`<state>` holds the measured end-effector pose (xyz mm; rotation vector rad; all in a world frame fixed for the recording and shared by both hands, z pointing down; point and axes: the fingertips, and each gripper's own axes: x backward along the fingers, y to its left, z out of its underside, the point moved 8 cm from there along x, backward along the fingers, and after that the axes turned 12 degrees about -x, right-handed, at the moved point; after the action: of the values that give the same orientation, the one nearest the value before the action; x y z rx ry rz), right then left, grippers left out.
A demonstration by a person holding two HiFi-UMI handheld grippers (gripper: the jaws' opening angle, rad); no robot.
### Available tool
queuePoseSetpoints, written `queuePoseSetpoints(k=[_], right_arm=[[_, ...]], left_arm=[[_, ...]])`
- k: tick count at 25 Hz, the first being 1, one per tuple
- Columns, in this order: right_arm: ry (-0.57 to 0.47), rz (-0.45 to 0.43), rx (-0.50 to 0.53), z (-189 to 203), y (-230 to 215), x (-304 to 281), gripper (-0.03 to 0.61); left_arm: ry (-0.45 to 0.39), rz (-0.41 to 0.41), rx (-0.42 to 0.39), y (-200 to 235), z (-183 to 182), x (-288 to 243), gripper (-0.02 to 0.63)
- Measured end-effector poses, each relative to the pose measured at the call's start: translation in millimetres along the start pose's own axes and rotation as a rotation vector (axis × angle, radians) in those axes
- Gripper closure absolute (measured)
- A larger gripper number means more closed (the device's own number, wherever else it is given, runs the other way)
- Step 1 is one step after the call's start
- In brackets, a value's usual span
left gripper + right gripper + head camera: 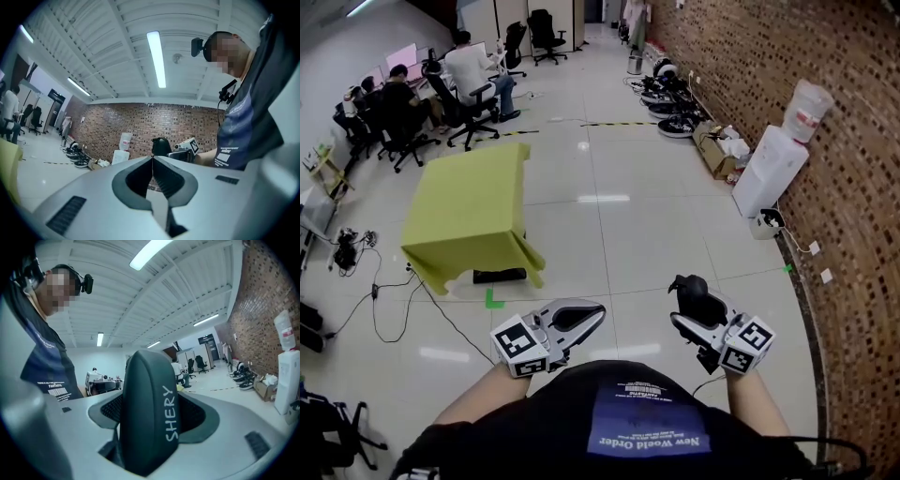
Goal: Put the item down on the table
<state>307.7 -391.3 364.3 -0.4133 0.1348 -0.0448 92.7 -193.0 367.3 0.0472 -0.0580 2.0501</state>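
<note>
Dark grey and smooth, a rounded case [146, 418] with the word SHERY printed in white along its side is the item to be put down. It stands upright between the jaws of the right claw [686, 305], which press on it from both sides and stand wide apart because the case is broad. In the right gripper view it fills the gap between the jaws and rises above them.

To the left of that claw, at about the same height and held close to our body, is the left claw [152, 161]. Its jaws are closed tip to tip with nothing between them.

Below both claws is a pale, glossy tiled floor [609, 234]. A table [469, 202] draped in a yellow-green cloth lies ahead and to the left of the right claw, well apart from it and beyond the left claw. Its top looks bare.

We judge that we are at the carrying step: the case is gripped in the air and nowhere near the table. The next move calls for walking forward and left, bringing the right claw over the cloth, lowering the case until it rests there, then parting the jaws.
</note>
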Motion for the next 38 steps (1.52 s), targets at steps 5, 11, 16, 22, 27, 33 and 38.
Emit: queuePoseSetpoints(k=[5,11,16,22,27,33,38], right_arm=[[0.001,-0.031,0.003,-20.9,-33.3,-74.0,0.253],[0.034,-0.102,-0.007,-44.9,-87.5,-130.9,0.253],[0.080,-0.210,0.012,-76.8,-149.1,-185.3,0.253],[0.151,-0.360,0.044,-124.9,-220.7,-250.7,0.253],[0.195,-0.468,0.095,-156.4,-257.2,-303.6,0.253],[0.234,-0.542,0.082,-160.6,-277.3,-367.7,0.253],[0.266,-0.576,0.089,-159.4,-262.3,-437.2,0.253]], left_arm=[[0.001,-0.011,-0.027,77.4,-1.9,0.8,0.609],[0.019,-0.095,-0.033,136.0,5.3,-8.7,0.609],[0.036,-0.227,-0.038,190.1,9.3,-27.2,0.609],[0.061,-0.414,-0.033,249.7,7.4,-54.3,0.609],[0.057,-0.528,-0.026,284.6,2.3,-67.9,0.609],[0.069,-0.609,-0.022,315.7,11.8,-58.3,0.609],[0.051,-0.657,-0.009,350.8,17.1,-16.3,0.609]])
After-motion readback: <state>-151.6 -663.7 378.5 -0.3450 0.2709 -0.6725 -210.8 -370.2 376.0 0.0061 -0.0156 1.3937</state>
